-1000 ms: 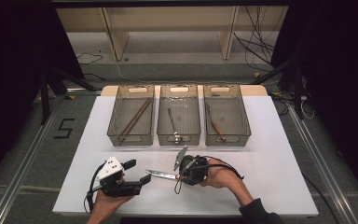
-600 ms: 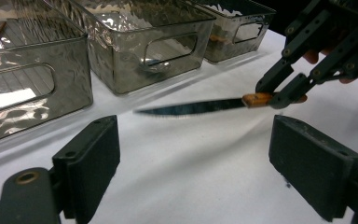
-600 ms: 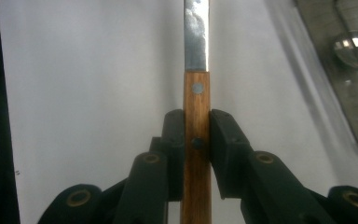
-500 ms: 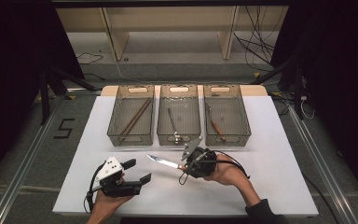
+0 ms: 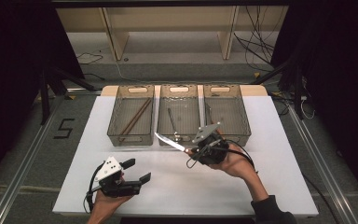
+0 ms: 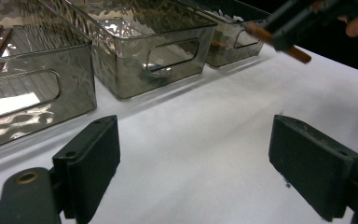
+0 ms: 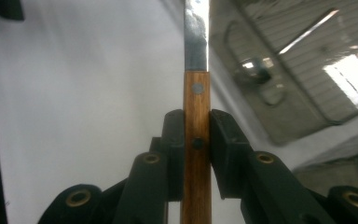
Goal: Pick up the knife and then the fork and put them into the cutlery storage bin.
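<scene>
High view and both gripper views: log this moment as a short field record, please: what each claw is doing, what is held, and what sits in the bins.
surface: white table
right claw: shut on the wooden handle of a knife, lifted, blade toward the middle bin
left claw: open, holding nothing, low over the table
left bin: chopsticks
middle bin: a spoon
right bin: contents unclear

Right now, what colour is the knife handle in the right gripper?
Brown wood with dark rivets: knife handle, clearest in the right gripper view.
</scene>
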`<state>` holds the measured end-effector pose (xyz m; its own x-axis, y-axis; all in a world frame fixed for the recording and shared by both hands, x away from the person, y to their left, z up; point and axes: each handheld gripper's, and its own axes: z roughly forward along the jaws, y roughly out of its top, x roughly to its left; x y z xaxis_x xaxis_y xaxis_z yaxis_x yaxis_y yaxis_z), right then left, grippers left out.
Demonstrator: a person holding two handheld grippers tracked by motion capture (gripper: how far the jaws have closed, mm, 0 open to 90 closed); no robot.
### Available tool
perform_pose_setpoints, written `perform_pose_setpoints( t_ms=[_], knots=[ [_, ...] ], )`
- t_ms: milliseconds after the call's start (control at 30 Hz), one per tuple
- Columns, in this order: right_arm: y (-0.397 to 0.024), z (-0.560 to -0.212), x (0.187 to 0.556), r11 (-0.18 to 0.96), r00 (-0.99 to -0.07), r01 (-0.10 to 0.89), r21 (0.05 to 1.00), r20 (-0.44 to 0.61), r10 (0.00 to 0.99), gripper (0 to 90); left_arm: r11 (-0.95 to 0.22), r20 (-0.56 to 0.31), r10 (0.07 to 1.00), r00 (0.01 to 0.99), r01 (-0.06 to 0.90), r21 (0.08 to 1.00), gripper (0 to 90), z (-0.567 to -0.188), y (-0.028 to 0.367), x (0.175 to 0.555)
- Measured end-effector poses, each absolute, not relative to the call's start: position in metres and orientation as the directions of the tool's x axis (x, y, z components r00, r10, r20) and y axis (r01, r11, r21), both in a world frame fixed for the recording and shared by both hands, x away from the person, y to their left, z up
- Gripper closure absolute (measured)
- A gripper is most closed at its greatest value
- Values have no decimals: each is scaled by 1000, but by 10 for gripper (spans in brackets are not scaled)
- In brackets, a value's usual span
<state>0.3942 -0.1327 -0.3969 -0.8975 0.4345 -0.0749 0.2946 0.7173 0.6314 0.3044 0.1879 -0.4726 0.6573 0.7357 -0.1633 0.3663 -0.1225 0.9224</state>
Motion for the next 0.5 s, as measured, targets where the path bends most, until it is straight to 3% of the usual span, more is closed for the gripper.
perform_pose_setpoints(
  t_ms=[267, 500],
  knots=[
    [-152, -379, 415, 620, -820, 383, 685, -57, 570, 768, -126, -162, 736, 658, 368, 921, 163, -473, 188, 305],
    [-166, -371, 433, 576, -775, 421, 701, -52, 630, 769, -126, -163, 735, 658, 369, 921, 163, -473, 188, 305]
  ],
)
